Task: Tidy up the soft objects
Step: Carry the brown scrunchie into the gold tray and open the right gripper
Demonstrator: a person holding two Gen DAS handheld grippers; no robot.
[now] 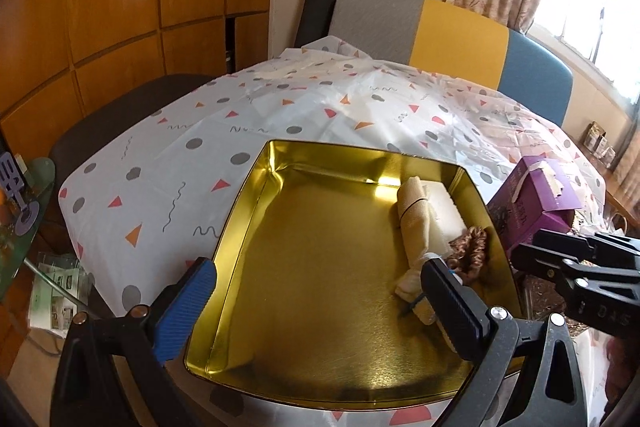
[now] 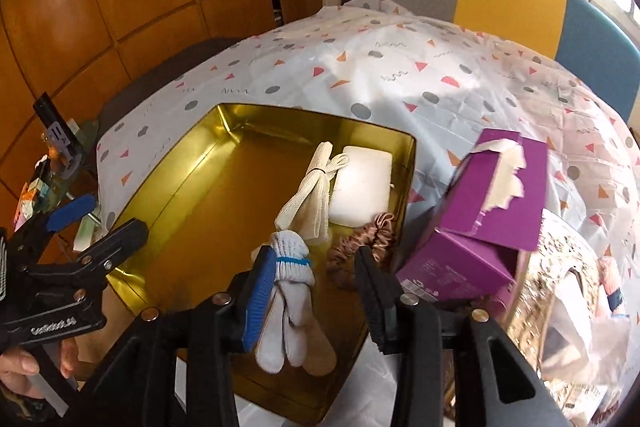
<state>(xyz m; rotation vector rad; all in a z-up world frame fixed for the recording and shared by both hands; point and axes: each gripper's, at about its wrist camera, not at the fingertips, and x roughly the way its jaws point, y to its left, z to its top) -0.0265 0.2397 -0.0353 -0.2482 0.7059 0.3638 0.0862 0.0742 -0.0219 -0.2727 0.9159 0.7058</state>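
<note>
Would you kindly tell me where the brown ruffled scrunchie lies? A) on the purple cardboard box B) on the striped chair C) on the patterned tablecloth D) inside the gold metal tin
D: the brown ruffled scrunchie lies on the floor of the gold metal tin, beside the white foam block.

The tin (image 1: pixel 256 187) is metal, its gold inside glossy and mirror-like, with bright reflections on the walls and a finer brushed sheen on the floor. In it lie a knitted white cloth bundle (image 2: pixel 290 259), ribbed at the cuff, a woven cream strap (image 2: pixel 308 195), a matt white foam-like pad (image 2: pixel 362 187) and a satiny brown scrunchie (image 2: pixel 360 247). The tablecloth (image 1: pixel 160 163) looks like thin, creased plastic with a faint shine. The purple box (image 2: pixel 492 211) is smooth card, torn to pale paper on top. The wall panels (image 1: pixel 120 7) are varnished wood.
</note>
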